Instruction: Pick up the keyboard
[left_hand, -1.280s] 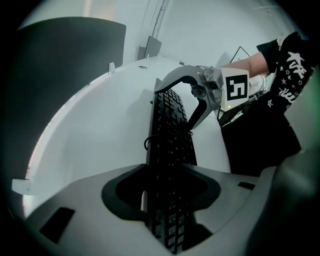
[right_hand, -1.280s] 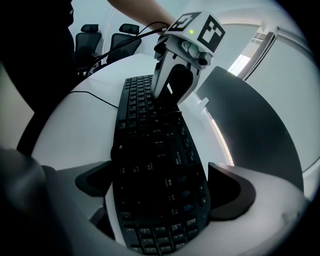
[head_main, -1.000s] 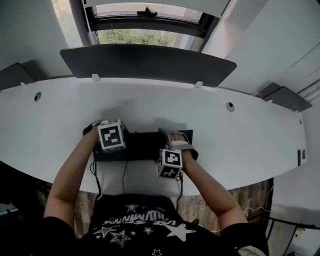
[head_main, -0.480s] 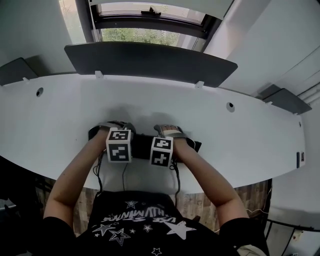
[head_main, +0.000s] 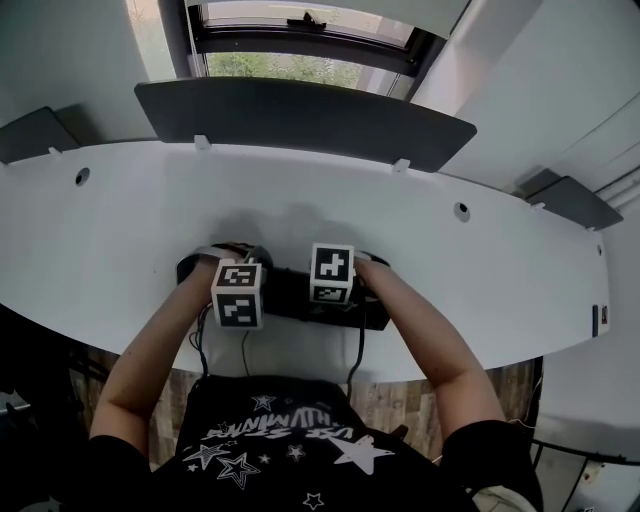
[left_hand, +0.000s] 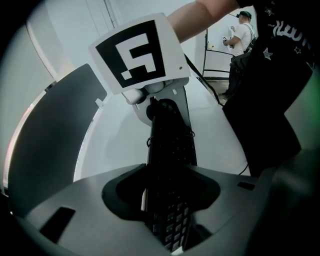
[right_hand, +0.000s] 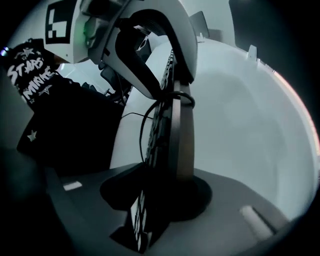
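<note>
Black and slim, the keyboard (head_main: 287, 295) is lying crosswise near the front edge of the white desk (head_main: 480, 270), close before the person; whether it is resting on the top or hanging just off it I cannot tell. The left gripper (left_hand: 169, 210) is pinching its left end, jaws pressing on key face and underside. The right gripper (right_hand: 152, 200) is closing its jaws on the right end, which is sitting between them. A thin black cable (right_hand: 142, 137) is looping alongside. A dark divider panel (head_main: 300, 120) is standing along the desk's far edge.
</note>
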